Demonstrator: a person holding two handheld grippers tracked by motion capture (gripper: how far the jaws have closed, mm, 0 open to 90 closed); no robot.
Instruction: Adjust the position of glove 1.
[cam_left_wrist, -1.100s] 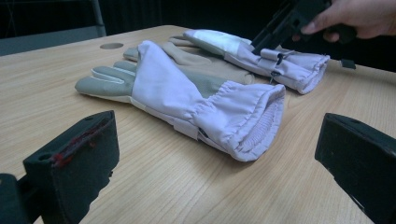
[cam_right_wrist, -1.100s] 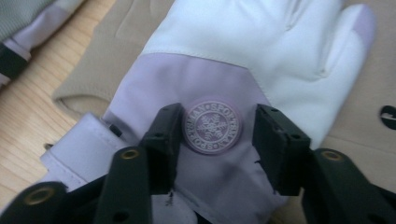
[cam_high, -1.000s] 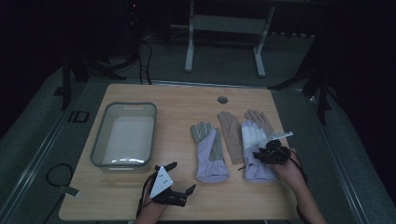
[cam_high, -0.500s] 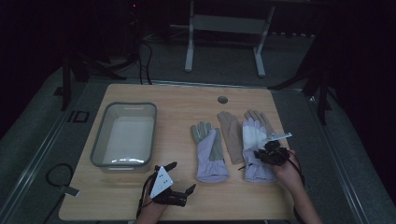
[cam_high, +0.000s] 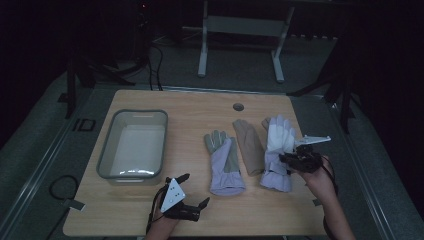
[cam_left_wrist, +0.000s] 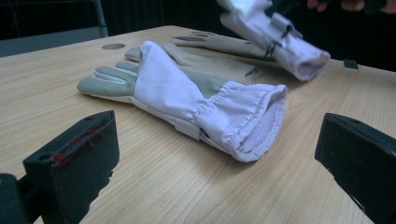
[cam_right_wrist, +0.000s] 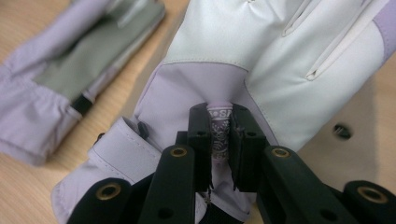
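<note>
A white and lavender glove (cam_high: 278, 142) (cam_right_wrist: 280, 56) lies at the right of the table with its cuff end raised off the wood. My right gripper (cam_high: 283, 160) (cam_right_wrist: 219, 135) has just been closing and is shut on a pinched fold of that glove's fabric near the cuff. A tan glove (cam_high: 248, 144) (cam_left_wrist: 210, 44) lies partly under it. A lavender and grey glove (cam_high: 225, 162) (cam_left_wrist: 187, 98) (cam_right_wrist: 70, 70) lies flat at the table's middle. My left gripper (cam_high: 196, 189) (cam_left_wrist: 217, 154) rests open near the front edge, its jaws wide apart and pointing at that glove's cuff, holding nothing.
A grey plastic tub (cam_high: 106, 150) stands at the left of the table. A round cable hole (cam_high: 238, 106) sits near the far edge. Dark floor, cables and a metal stand (cam_high: 240, 30) lie beyond the table.
The right gripper's jaws closed on the white glove's fabric, and the hand rose, lifting the cuff end. The left gripper has stayed in place.
</note>
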